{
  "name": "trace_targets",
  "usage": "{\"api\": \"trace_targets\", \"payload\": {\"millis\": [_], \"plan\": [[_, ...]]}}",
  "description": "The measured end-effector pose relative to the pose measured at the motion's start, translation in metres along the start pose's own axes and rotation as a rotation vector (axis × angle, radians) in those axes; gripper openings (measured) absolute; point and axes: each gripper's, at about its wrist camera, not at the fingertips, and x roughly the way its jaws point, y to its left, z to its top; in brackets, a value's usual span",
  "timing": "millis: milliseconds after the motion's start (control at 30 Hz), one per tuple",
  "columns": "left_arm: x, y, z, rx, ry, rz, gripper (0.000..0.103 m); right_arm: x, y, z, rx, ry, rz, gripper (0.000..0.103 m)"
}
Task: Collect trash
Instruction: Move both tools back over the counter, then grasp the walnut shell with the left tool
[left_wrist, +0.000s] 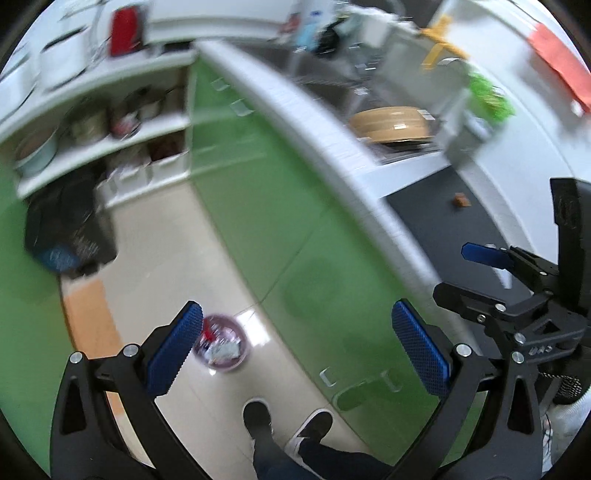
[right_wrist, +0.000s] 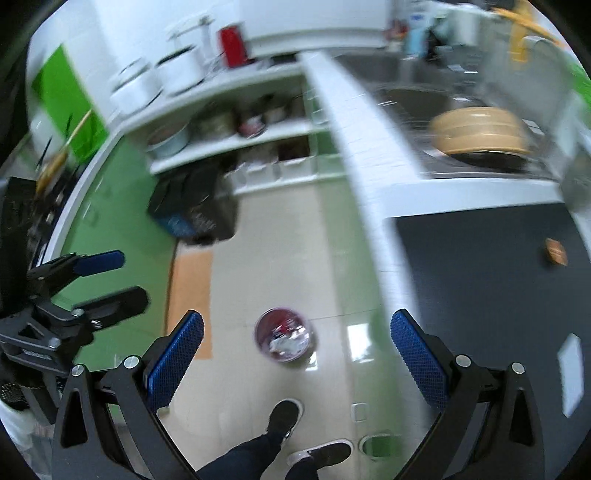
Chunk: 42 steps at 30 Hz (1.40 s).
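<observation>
Left wrist view: left hand-held gripper (left_wrist: 297, 349) spread wide, empty, held high above the trash bin (left_wrist: 221, 343) on the floor; right wrist view: right hand-held gripper (right_wrist: 297, 349) likewise agape, brown scrap (right_wrist: 555, 252) waiting on the dark bench (right_wrist: 480, 280), probably next.

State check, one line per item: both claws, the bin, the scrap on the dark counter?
left claw: open, empty
right claw: open, empty
trash bin: upright on floor, holds trash, no lid
brown scrap: lying on dark countertop, not picked up
</observation>
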Motion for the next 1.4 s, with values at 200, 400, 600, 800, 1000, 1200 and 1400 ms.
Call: {"api": "trace_targets", "payload": {"millis": [200, 400, 600, 800, 1000, 1200, 1400], "plan": [[0.007, -0.075, 0.04, 0.158, -0.011, -0.08, 0.1, -0.068, -0.089, -0.022, 0.17, -0.084, -0.126, 0.097], [0.034, -0.151, 0.075, 0.303, -0.007, -0.162, 0.1, -0.119, -0.169, -0.053, 0.334, -0.144, -0.248, 0.097], [0.078, -0.218, 0.101, 0.419, 0.022, -0.212, 0.1, -0.147, -0.23, -0.083, 0.443, -0.168, -0.325, 0.097], [0.135, -0.27, 0.118, 0.493, 0.073, -0.235, 0.1, -0.154, -0.27, -0.105, 0.51, -0.141, -0.359, 0.097], [0.193, -0.31, 0.128, 0.543, 0.124, -0.206, 0.1, -0.151, -0.3, -0.117, 0.544, -0.109, -0.356, 0.097], [0.24, -0.333, 0.133, 0.592, 0.15, -0.168, 0.1, -0.145, -0.316, -0.122, 0.555, -0.095, -0.341, 0.097], [0.276, -0.347, 0.135, 0.609, 0.181, -0.148, 0.077, -0.144, -0.326, -0.125, 0.554, -0.077, -0.347, 0.097]]}}
